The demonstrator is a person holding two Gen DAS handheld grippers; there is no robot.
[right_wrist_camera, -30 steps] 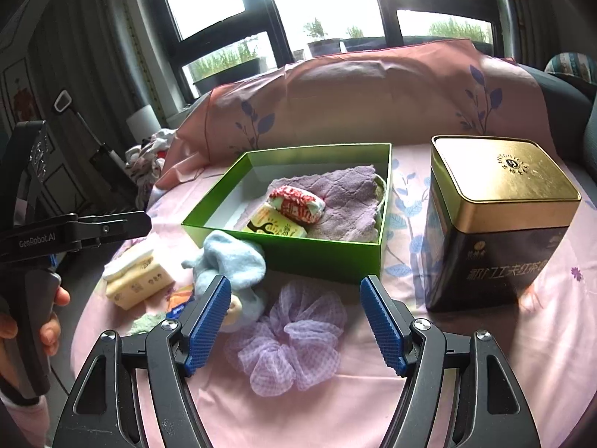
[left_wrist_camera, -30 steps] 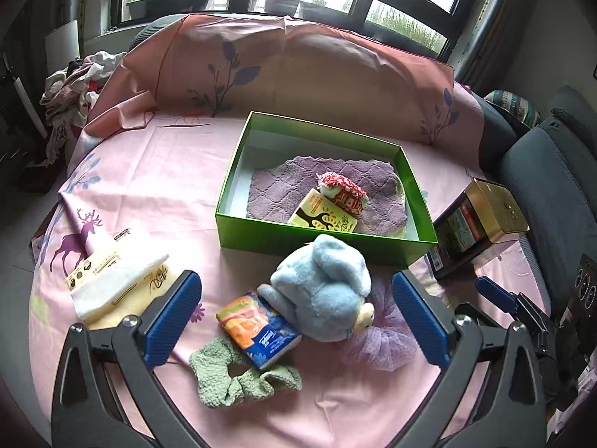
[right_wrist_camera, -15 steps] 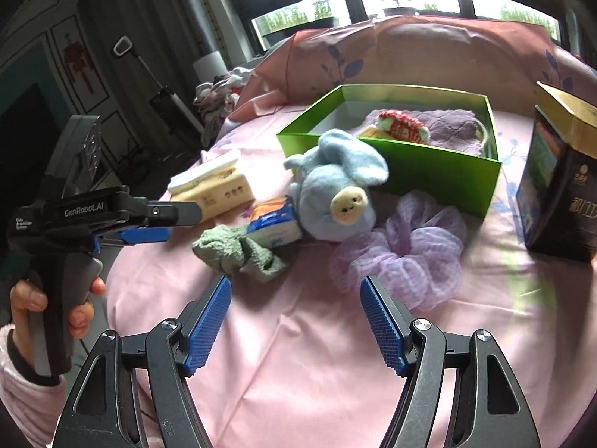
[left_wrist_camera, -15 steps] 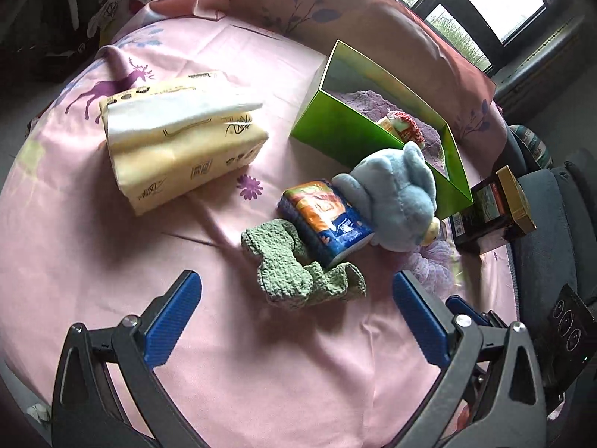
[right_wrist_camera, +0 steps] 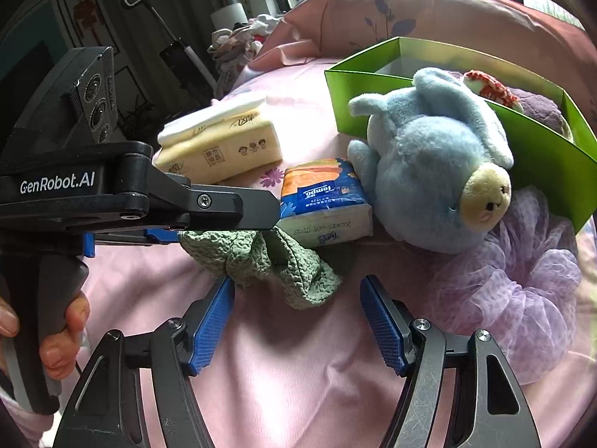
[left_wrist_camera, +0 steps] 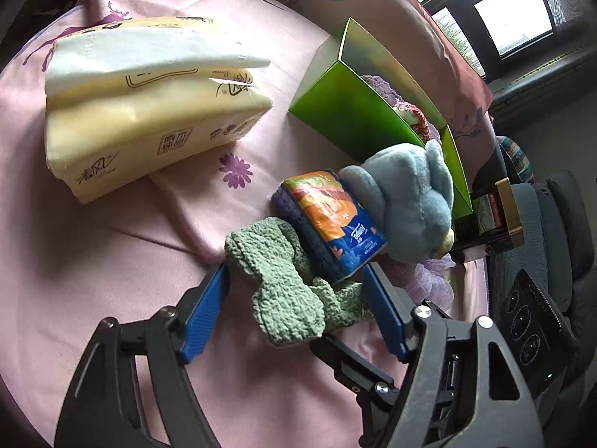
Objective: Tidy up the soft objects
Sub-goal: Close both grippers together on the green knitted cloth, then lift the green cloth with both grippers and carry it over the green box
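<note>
A crumpled green knitted cloth [left_wrist_camera: 283, 298] lies on the pink bedspread, against a blue-and-orange pocket tissue pack [left_wrist_camera: 332, 216]. My left gripper [left_wrist_camera: 294, 276] straddles the cloth, its jaws closing with the blue pads at the cloth's two sides. In the right wrist view the same cloth [right_wrist_camera: 261, 257] lies under the left gripper's upper finger [right_wrist_camera: 231, 201]. My right gripper [right_wrist_camera: 296, 298] is closing too, with the cloth's near corner just between its tips and not pinched. A blue plush toy [right_wrist_camera: 433, 171] leans on the green box [right_wrist_camera: 541, 149]. A purple mesh scrunchie [right_wrist_camera: 515, 291] lies in front of it.
A yellow tissue pack [left_wrist_camera: 149, 112] lies to the left. The green box [left_wrist_camera: 347, 112] holds a purple cloth and a red-and-white item. A dark tin with a gold lid [left_wrist_camera: 496, 216] stands to the right of the box. A person's hand [right_wrist_camera: 56, 336] grips the left tool's handle.
Both grippers have dropped toward the green cloth. The left jaws have narrowed around it. The right gripper has swung left, away from the scrunchie, and narrowed a little.
</note>
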